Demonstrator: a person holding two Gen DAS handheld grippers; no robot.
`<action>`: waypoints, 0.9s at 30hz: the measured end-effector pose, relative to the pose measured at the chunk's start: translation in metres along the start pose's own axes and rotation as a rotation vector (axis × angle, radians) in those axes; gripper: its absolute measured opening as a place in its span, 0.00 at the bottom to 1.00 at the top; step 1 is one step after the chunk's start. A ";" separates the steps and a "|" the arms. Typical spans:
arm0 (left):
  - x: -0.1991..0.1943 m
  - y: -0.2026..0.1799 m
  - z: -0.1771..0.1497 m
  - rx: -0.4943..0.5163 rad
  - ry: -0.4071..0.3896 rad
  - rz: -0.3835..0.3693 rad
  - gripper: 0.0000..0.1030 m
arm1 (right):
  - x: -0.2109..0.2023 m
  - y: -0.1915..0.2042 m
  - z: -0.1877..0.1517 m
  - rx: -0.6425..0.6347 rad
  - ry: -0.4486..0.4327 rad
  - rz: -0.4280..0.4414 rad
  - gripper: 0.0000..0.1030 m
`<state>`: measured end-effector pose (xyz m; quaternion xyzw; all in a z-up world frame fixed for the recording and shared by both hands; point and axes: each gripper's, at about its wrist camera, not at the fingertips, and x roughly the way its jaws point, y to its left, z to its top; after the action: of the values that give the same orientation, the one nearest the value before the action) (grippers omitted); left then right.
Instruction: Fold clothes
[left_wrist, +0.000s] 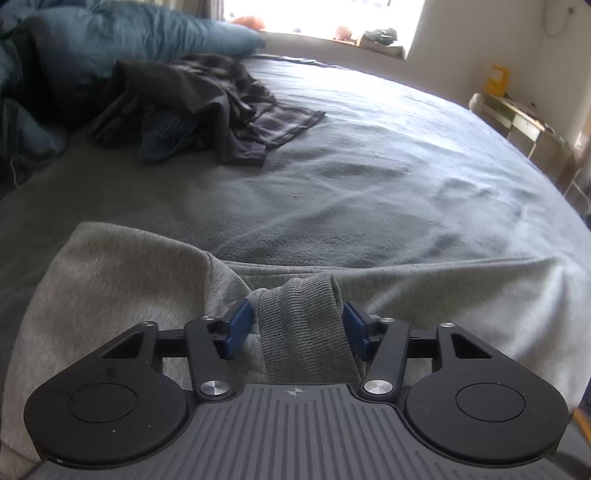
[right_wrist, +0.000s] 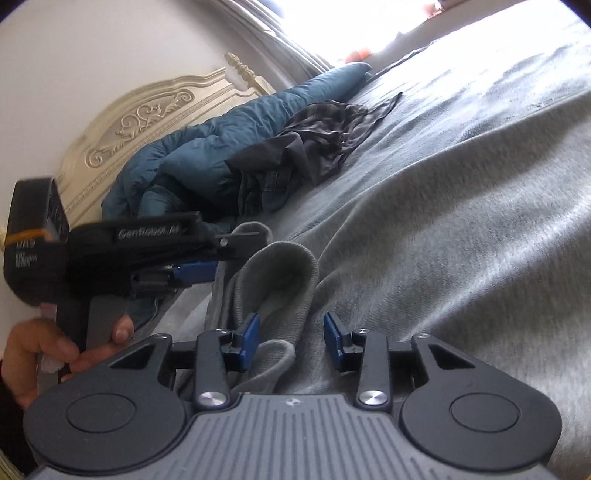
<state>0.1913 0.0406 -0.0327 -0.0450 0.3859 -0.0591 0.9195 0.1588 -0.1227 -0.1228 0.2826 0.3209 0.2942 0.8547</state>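
A light grey sweatshirt (left_wrist: 110, 280) lies spread on the bed at the near edge. Its ribbed cuff (left_wrist: 301, 317) stands bunched between the blue pads of my left gripper (left_wrist: 298, 326), and both pads press against it. The right wrist view shows the same sweatshirt (right_wrist: 443, 258) running off to the right. A rolled ribbed fold (right_wrist: 280, 280) of it rises between the pads of my right gripper (right_wrist: 291, 338). Only the left pad touches that fold, and a gap shows at the right pad. My left gripper (right_wrist: 195, 273) appears side-on at the left, held by a hand (right_wrist: 33, 347).
A heap of dark and plaid clothes (left_wrist: 192, 107) lies farther up the grey bed sheet (left_wrist: 369, 166), against a teal duvet (left_wrist: 92, 44). A carved pale headboard (right_wrist: 147, 110) stands behind. A desk (left_wrist: 524, 122) and a bright window sill (left_wrist: 332, 37) lie beyond the bed.
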 end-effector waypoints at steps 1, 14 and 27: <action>-0.001 -0.003 -0.001 0.011 -0.007 -0.008 0.30 | 0.001 0.000 0.000 -0.001 0.002 -0.002 0.39; -0.027 -0.017 -0.006 0.047 -0.046 -0.136 0.16 | 0.002 -0.006 -0.002 0.014 -0.010 0.011 0.38; -0.035 0.043 -0.027 -0.269 -0.140 -0.511 0.68 | -0.020 -0.029 0.012 0.272 -0.021 0.154 0.60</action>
<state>0.1507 0.0874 -0.0326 -0.2661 0.3021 -0.2336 0.8851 0.1638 -0.1590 -0.1271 0.4226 0.3264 0.3096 0.7868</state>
